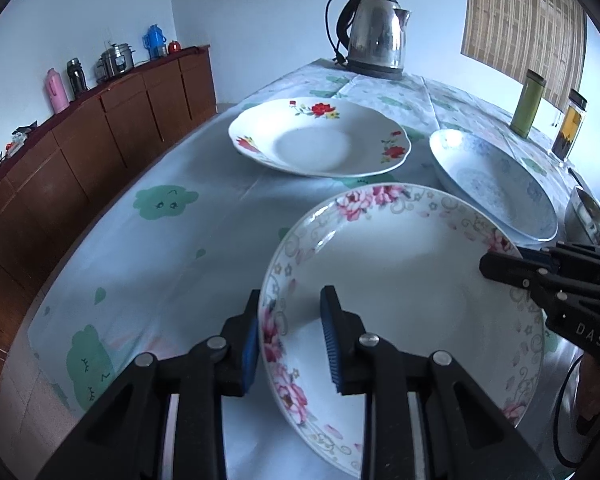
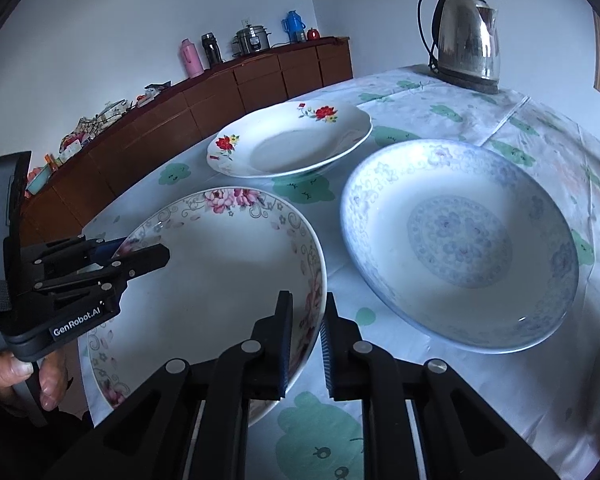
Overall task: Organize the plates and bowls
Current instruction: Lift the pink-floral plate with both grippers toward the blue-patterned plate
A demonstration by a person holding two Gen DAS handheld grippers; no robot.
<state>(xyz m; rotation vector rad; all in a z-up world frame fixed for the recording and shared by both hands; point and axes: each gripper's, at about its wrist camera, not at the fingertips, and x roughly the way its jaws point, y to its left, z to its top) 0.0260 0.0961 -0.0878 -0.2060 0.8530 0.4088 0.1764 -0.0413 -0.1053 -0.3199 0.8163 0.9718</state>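
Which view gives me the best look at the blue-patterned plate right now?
The right wrist view: the blue-patterned plate shows whole, its centre medallion plain, with nothing over it. The left wrist view shows it small at the right edge, strongly foreshortened, partly behind the pink-flowered plate.

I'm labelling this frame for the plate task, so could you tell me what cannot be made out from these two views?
- Pink-flowered plate: its near rim is hidden behind the left gripper in the left wrist view, so whether it is lifted off the tablecloth is unclear.
- Right gripper: whether its pads touch that rim cannot be told.
- Metal object: cut off at the right edge, left wrist view.
- Sideboard clutter: too small.
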